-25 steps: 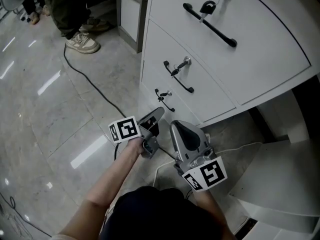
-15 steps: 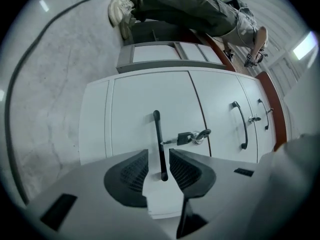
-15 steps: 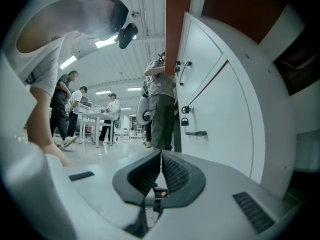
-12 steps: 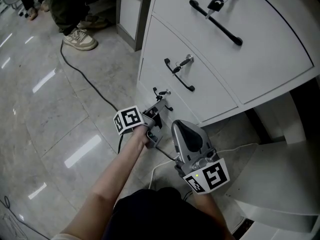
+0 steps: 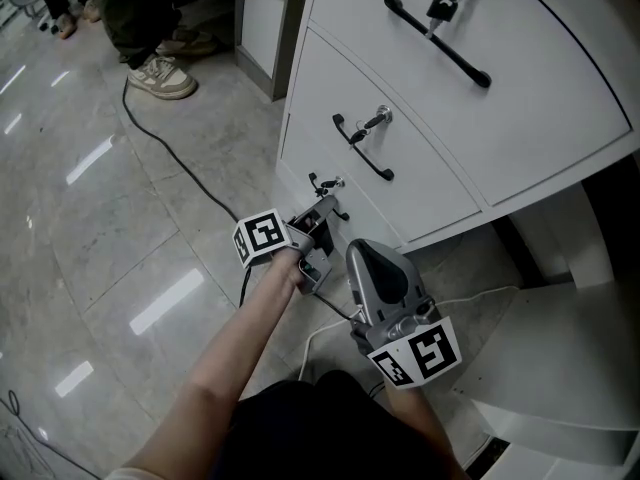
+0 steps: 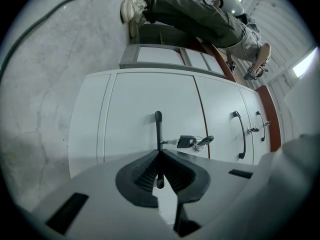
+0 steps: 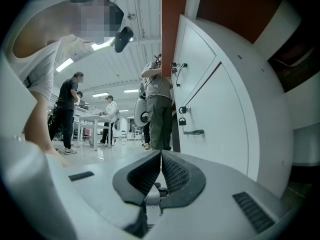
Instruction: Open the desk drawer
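Observation:
The white drawer unit (image 5: 430,183) has three drawers, each with a black bar handle and a key in its lock. My left gripper (image 5: 322,211) sits at the bottom drawer's handle (image 5: 316,182). In the left gripper view the jaws (image 6: 159,154) are shut on that handle (image 6: 158,129), which runs upright between the ribbed pads. A key with a black fob (image 6: 187,142) hangs just right of it. The bottom drawer front (image 6: 135,99) looks flush with the others. My right gripper (image 5: 358,250) hangs low beside the left one, shut on nothing (image 7: 161,156).
A black cable (image 5: 170,153) snakes across the glossy tiled floor (image 5: 90,228). A person's shoes (image 5: 160,78) stand at the upper left. A white cable (image 5: 470,296) lies by the right gripper. The middle drawer handle (image 5: 362,148) and top drawer handle (image 5: 438,40) are above.
My left gripper has moved up and right from the floor side to the bottom drawer's handle and now grips it. The right gripper has barely shifted.

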